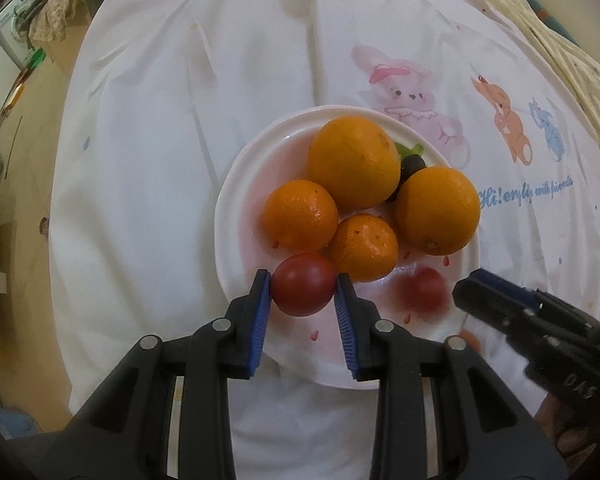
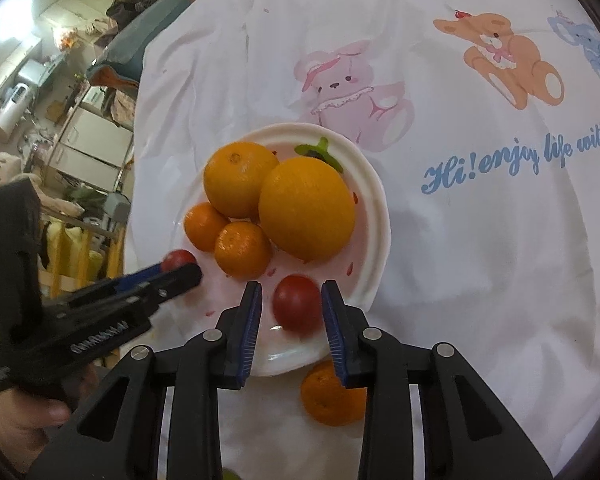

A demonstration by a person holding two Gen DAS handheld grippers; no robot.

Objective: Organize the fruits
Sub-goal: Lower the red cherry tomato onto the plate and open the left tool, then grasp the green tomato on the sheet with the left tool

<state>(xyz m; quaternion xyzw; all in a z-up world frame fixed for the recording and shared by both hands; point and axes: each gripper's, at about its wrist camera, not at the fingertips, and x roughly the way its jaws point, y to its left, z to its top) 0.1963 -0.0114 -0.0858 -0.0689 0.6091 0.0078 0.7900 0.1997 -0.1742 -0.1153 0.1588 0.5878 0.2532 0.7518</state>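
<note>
I read the left gripper (image 1: pixel 302 290) first: its jaws stand narrow, both blue pads pressed against a red tomato (image 1: pixel 303 285) at the near left edge of the white plate (image 1: pixel 236 184). On that plate sit two large oranges (image 1: pixel 354 162) and two small mandarins (image 1: pixel 301 215), bunched toward the far side. The right gripper (image 2: pixel 291 309) has its jaws slightly wider; a second tomato (image 2: pixel 297 305) lies between the pads at the plate's near right edge, a gap showing on each side. One mandarin (image 2: pixel 327 400) rests off the plate, on the printed cloth (image 2: pixel 480 280), just beside the near rim.
</note>
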